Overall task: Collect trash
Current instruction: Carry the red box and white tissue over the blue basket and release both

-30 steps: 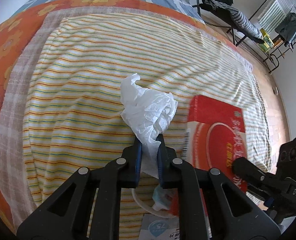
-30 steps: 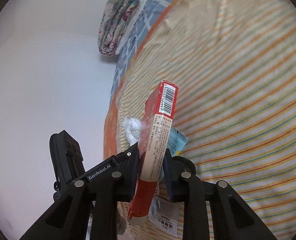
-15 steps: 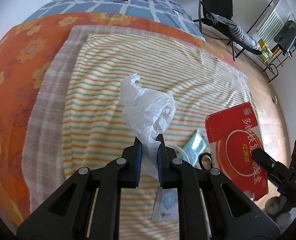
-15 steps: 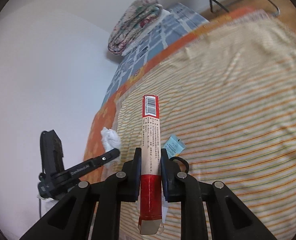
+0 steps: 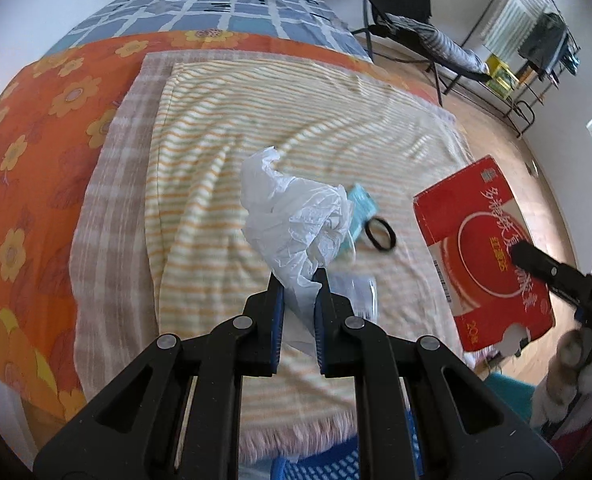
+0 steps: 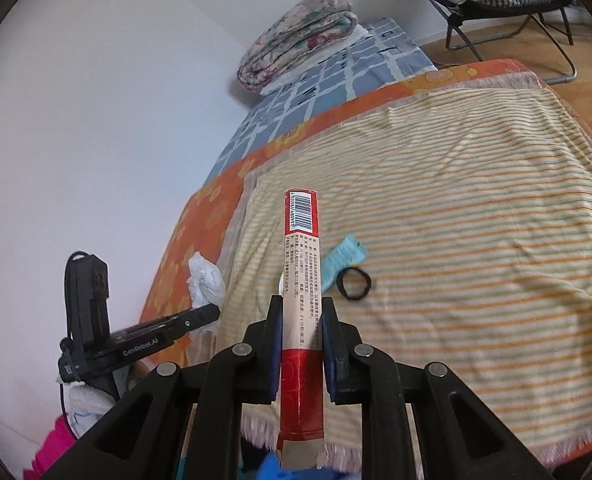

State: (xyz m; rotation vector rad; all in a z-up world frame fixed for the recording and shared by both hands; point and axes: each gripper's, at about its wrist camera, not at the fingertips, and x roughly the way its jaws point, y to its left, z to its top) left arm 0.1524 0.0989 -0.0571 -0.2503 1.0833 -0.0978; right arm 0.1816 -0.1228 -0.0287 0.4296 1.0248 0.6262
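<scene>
My left gripper (image 5: 298,280) is shut on a crumpled white plastic bag (image 5: 296,224) and holds it above the striped blanket (image 5: 224,160). My right gripper (image 6: 301,308) is shut on a flat red carton (image 6: 301,280), held edge-up; the carton also shows at the right of the left wrist view (image 5: 484,264). On the blanket lie a light blue packet (image 6: 342,258), a black hair tie (image 6: 354,283) and a white sachet (image 5: 356,294). The left gripper with the bag shows in the right wrist view (image 6: 206,280).
The bed has an orange flowered sheet (image 5: 36,140) and a blue checked cover (image 5: 216,8) with a folded quilt (image 6: 296,44) at the head. A blue basket (image 5: 328,466) sits below the bed's near edge. A folding chair (image 5: 408,12) and a rack (image 5: 536,48) stand on the wood floor.
Both grippers have drawn back from the bed toward its near edge, carrying the bag and the carton. The packet, hair tie and sachet came into full view on the blanket.
</scene>
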